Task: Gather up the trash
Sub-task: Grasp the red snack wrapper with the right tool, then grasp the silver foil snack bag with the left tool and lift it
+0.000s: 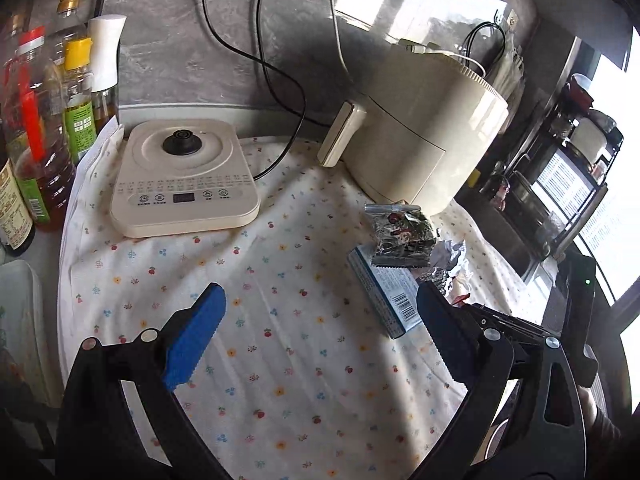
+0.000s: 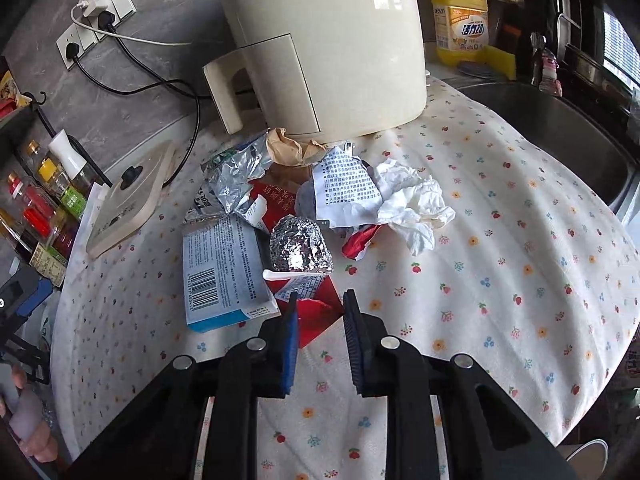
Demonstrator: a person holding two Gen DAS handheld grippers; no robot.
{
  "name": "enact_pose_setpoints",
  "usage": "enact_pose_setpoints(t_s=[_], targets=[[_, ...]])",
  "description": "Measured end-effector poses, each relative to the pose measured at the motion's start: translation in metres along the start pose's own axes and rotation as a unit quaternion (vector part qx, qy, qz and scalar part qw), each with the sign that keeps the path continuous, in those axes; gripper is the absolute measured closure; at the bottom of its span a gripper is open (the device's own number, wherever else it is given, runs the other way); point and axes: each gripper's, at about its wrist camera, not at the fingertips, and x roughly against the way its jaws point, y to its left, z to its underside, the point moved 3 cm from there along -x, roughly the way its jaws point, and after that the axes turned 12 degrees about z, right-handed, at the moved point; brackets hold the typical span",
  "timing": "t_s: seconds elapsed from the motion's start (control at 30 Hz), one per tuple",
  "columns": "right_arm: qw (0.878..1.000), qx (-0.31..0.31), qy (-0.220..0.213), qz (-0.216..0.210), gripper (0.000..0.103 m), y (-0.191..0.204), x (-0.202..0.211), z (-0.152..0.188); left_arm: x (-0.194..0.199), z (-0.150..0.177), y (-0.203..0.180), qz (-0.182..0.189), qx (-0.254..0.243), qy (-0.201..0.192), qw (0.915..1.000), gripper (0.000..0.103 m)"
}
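A pile of trash lies on the floral cloth in front of the cream air fryer [image 2: 332, 48]: a red carton [image 2: 312, 300], a foil ball [image 2: 300, 250], a blue-and-white box [image 2: 224, 272], a silver wrapper [image 2: 236, 178], printed paper [image 2: 344, 188], a crumpled white tissue [image 2: 412, 204] and brown paper [image 2: 288, 148]. My right gripper [image 2: 320, 312] has its jaws narrowly apart around the red carton's near corner. My left gripper [image 1: 320, 312] is wide open and empty above bare cloth, left of the blue-and-white box [image 1: 384, 292] and a silver wrapper [image 1: 402, 236].
A cream kettle base [image 1: 184, 178] sits at the back left, with oil and sauce bottles [image 1: 44, 128] beside it. Cables [image 1: 276, 80] run to wall sockets [image 2: 96, 20]. A sink [image 2: 560, 140] and a yellow detergent bottle [image 2: 460, 20] lie to the right.
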Motion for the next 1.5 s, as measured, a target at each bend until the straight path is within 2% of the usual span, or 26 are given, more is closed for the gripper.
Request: enact_pose_setpoints(t_s=[0.17,0.37,0.6,0.67,0.7,0.73,0.77,0.97,1.13,1.23,1.5], targets=[[0.999,-0.005,-0.017,0.029,0.082,-0.023,0.028,0.005,-0.038,-0.015,-0.018,0.043,-0.011,0.013,0.9989,0.008],[0.997,-0.045,-0.02,0.067,0.082,-0.059,0.05,0.017,-0.082,-0.029,-0.04,0.084,-0.029,0.032,0.9955,0.008],[0.993,-0.07,-0.015,0.093,0.082,-0.087,0.066,0.031,-0.134,-0.031,-0.056,0.087,-0.039,0.077,0.9925,0.01],[0.992,-0.074,-0.015,0.1,0.082,-0.092,0.07,0.035,-0.145,-0.03,-0.056,0.086,-0.037,0.085,0.992,0.019],[0.992,-0.077,-0.014,0.102,0.082,-0.094,0.071,0.037,-0.148,-0.03,-0.057,0.084,-0.036,0.088,0.9919,0.031],[0.991,-0.079,-0.013,0.104,0.082,-0.096,0.071,0.039,-0.151,-0.029,-0.056,0.082,-0.035,0.093,0.9917,0.058],[0.991,-0.08,-0.011,0.105,0.082,-0.097,0.071,0.04,-0.153,-0.028,-0.055,0.077,-0.035,0.098,0.9916,0.076],[0.994,-0.064,-0.009,0.085,0.082,-0.082,0.066,0.04,-0.118,-0.027,-0.044,0.06,-0.035,0.064,0.9955,0.097],[0.998,-0.042,-0.026,0.047,0.082,-0.051,0.061,0.031,-0.074,-0.026,-0.028,0.033,-0.027,0.041,0.9982,0.097],[0.999,-0.026,-0.021,0.023,0.082,-0.031,0.054,0.03,-0.045,-0.023,-0.02,0.028,-0.015,0.023,0.9992,0.097],[1.0,0.006,-0.02,-0.022,0.082,0.003,0.052,0.027,0.002,0.0,-0.012,0.001,0.002,0.006,1.0,0.097]])
